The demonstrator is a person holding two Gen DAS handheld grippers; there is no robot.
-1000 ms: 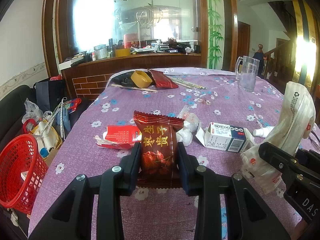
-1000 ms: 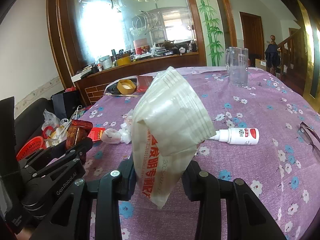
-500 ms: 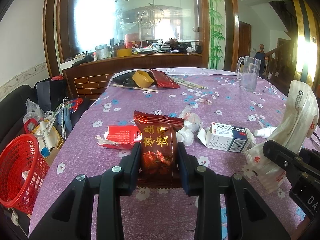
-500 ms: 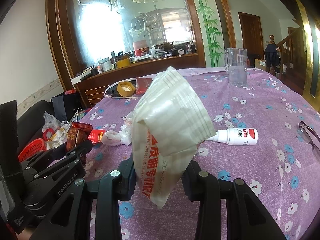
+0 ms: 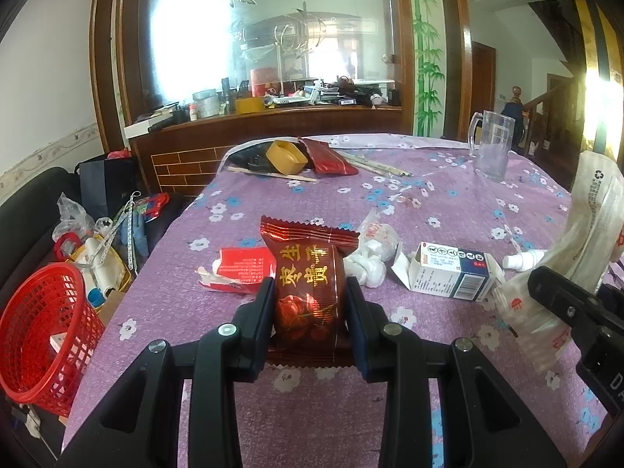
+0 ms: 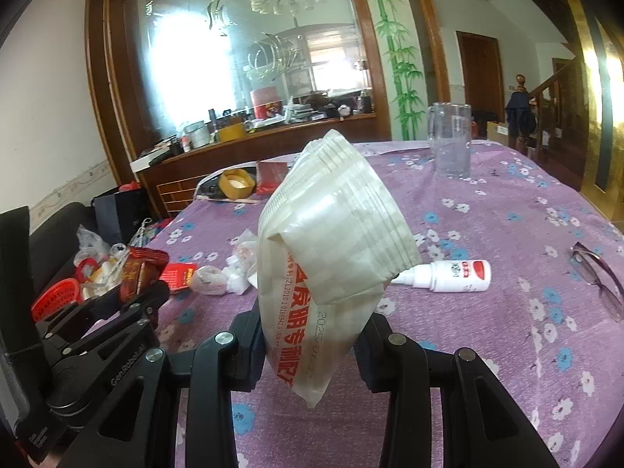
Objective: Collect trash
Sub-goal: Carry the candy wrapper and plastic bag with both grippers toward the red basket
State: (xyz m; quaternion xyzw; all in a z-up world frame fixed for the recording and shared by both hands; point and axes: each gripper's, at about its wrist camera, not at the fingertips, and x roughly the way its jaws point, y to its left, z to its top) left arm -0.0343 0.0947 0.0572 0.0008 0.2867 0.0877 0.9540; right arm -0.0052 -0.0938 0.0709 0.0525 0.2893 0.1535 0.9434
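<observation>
Dark red foil is what I have in my left gripper (image 5: 310, 319): a snack wrapper (image 5: 310, 292) with gold characters, pinched upright between the two fingers (image 5: 257, 323), lifted off the purple flowered tabletop (image 5: 448, 202). My right gripper (image 6: 310, 335) pinches the lower end of a pale plastic bag of nested disposable cups (image 6: 335, 241), which leans over above the fingers.

I judge both pickups done, so the step in hand is the carry to the bin. A red mesh basket (image 5: 43, 335) stands below the tabletop's left edge, and I take it for the bin, though I cannot be sure. The next move calls for swinging the left gripper out over that edge, getting above the basket's mouth, then spreading the fingers. The right must follow without the two grippers colliding, since they sit close together.

More litter lies near the tabletop's middle: a torn red carton (image 5: 241, 269), crumpled white tissue (image 5: 370, 261), an opened medicine box (image 5: 452, 277) and a white spray bottle (image 6: 448, 275). Whether the bottle counts as trash I cannot tell.

Only the near side of the basket shows, with something small inside that I cannot identify. The wrapper's bottom edge is cut off behind the fingers, and I cannot tell whether it holds anything. Purple-framed glasses (image 6: 596, 277) lie by the tabletop's right edge, partly cropped.
</observation>
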